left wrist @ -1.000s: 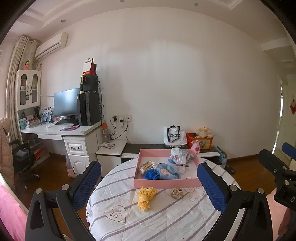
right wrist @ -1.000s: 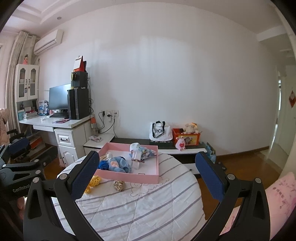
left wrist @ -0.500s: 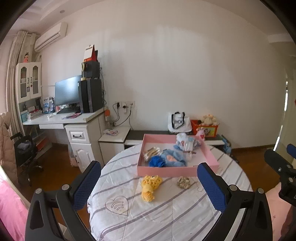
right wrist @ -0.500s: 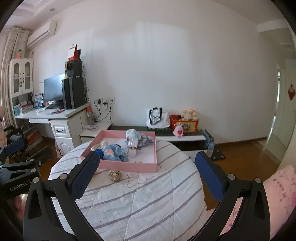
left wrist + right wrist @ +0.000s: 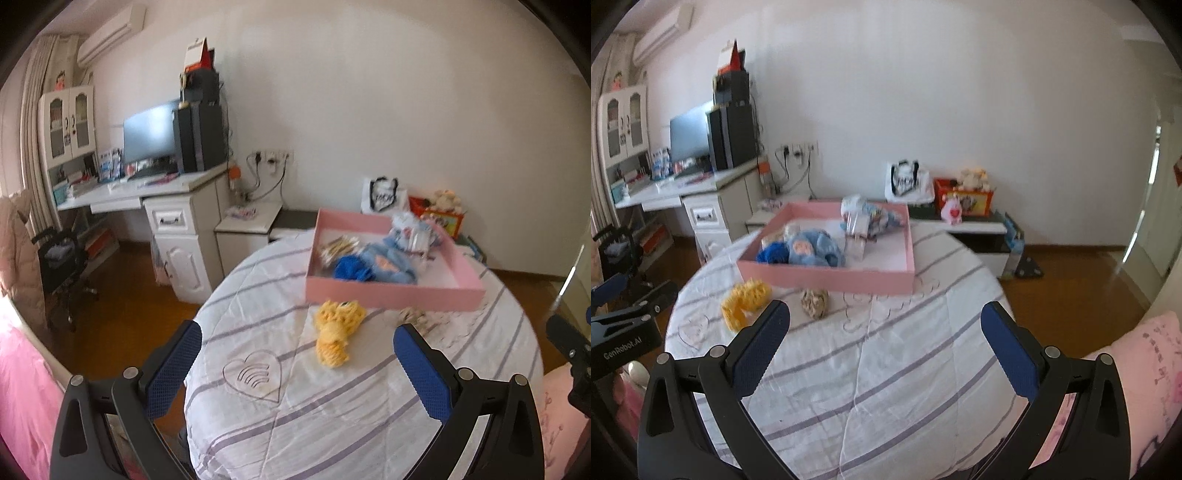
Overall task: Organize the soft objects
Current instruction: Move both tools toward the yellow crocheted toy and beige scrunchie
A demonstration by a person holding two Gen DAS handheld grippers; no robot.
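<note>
Ahead of the left gripper (image 5: 297,341), whose blue-padded jaws stand wide apart and empty, a yellow knitted toy (image 5: 336,332) lies on the striped quilt (image 5: 332,406), its long axis running from the gripper toward the pink tray (image 5: 391,293), fuller ruffled end nearest the tray. The right gripper (image 5: 884,321) is likewise spread and holds nothing. A small beige crocheted piece (image 5: 814,302) sits just beside the tray's front wall. Inside the tray lie blue plush items (image 5: 809,250), bunched together.
</note>
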